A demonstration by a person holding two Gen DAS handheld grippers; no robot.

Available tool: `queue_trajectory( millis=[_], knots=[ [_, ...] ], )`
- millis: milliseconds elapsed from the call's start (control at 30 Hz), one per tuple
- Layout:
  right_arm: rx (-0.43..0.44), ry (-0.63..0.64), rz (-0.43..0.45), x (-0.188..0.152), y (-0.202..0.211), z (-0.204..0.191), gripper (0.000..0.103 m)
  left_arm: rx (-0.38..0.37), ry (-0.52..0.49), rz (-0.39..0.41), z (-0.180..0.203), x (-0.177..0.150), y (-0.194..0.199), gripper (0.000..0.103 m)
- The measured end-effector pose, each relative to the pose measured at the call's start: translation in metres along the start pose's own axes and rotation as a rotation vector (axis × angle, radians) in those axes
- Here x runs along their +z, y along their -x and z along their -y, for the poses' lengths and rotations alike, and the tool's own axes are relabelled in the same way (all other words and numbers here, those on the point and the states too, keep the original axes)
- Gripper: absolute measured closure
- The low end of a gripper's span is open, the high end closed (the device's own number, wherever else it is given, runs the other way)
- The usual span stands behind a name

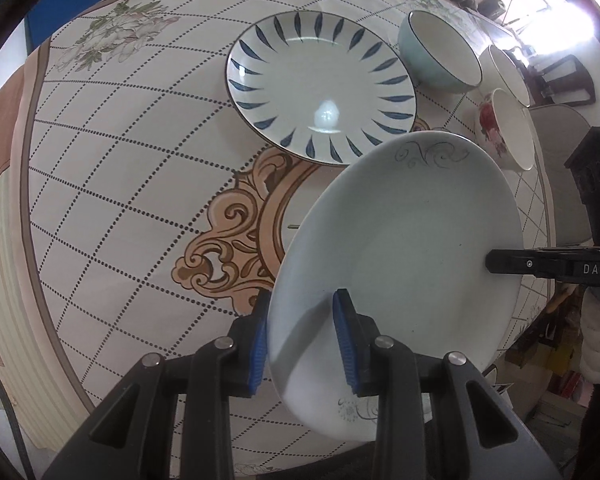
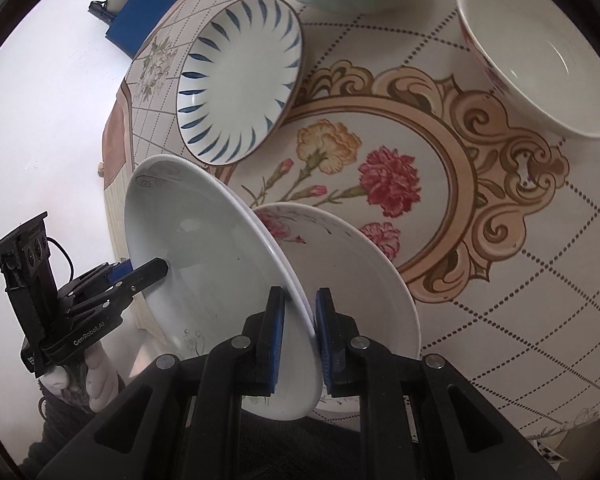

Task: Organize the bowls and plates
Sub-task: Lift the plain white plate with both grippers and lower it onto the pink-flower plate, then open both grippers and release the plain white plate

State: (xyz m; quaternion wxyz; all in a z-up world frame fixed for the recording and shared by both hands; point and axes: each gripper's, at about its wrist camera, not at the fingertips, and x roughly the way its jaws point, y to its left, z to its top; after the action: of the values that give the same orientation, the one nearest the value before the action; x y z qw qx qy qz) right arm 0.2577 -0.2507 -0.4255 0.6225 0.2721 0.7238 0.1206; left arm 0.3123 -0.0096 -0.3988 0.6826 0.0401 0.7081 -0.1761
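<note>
- Two claws hold one pale plate between them: your left claw pinches its near rim at the bottom of the left view, and your right claw pinches the opposite rim at the bottom of the right view.
- Both claws are nearly closed, blue pads pressed on either face of the rim. In the right view the right claw seems to clamp two rims at once, the pale plate and a flowered plate lying right behind it; whether the pads truly grip both, you cannot tell for sure.
- The pale plate is tilted up on edge, above the bench, not resting flat.
- The striped plate lies flat on the bench, just past the far rim of the held plate: upper centre in the left view, upper left in the right view.
- That is the relation your next move likely turns on: the stacking spot is straight ahead of both claws, and the held plate must tip flat before it goes down.
- Three bowls sit further off: a blue bowl, a white bowl and a rose bowl, all at the upper right of the left view.
</note>
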Motion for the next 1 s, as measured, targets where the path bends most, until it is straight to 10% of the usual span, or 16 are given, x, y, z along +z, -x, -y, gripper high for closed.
queue_trajectory(
  millis=[567,1000],
  knots=[
    [-0.058,-0.047,-0.012,-0.017,-0.013,0.045,0.086,0.106,-0.056,-0.067,0.039,-0.013,-0.045,0.076],
    [-0.378,0.079,-0.03,-0.015,-0.022,-0.005,0.086,0.147,-0.083,-0.063,0.048,-0.023,-0.044,0.078]
  ],
)
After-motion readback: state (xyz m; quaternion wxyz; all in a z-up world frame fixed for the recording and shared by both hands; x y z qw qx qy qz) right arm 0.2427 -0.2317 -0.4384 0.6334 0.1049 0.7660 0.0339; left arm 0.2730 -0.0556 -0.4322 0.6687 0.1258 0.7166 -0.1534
